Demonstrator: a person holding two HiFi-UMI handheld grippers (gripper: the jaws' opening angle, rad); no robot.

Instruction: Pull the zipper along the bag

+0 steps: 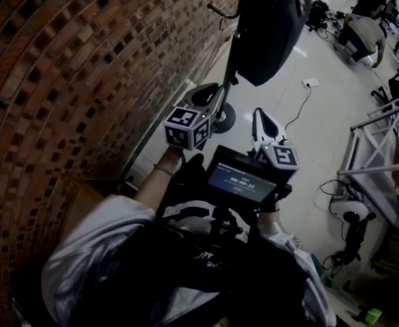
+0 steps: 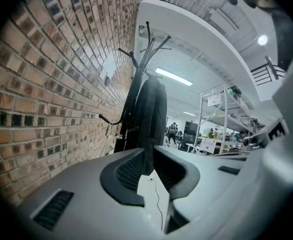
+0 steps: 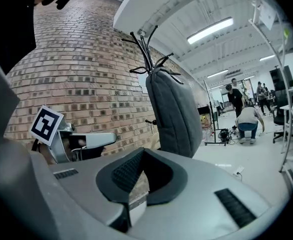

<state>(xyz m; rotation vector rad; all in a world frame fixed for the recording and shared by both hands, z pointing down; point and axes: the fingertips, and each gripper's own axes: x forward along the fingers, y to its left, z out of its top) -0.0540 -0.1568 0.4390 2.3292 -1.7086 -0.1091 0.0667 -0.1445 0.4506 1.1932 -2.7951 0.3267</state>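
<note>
A dark grey bag (image 1: 271, 26) hangs from a black coat stand (image 1: 225, 118) beside the brick wall. The left gripper view shows the bag (image 2: 154, 119) straight ahead, well beyond the jaws; in the right gripper view it (image 3: 174, 114) hangs ahead and slightly right. I cannot make out its zipper. My left gripper (image 1: 212, 90) is held below the bag near the stand's base, its jaws (image 2: 149, 150) a narrow gap apart and holding nothing. To its right is my right gripper (image 1: 261, 114), whose tips (image 3: 143, 150) meet on nothing. Neither touches the bag.
The brick wall (image 1: 63, 80) runs close along the left. A white socket with a cable (image 1: 310, 83) lies on the pale floor. A metal frame (image 1: 376, 148) stands at the right. People (image 1: 363, 33) work at the far back. A screen (image 1: 244, 181) sits at my chest.
</note>
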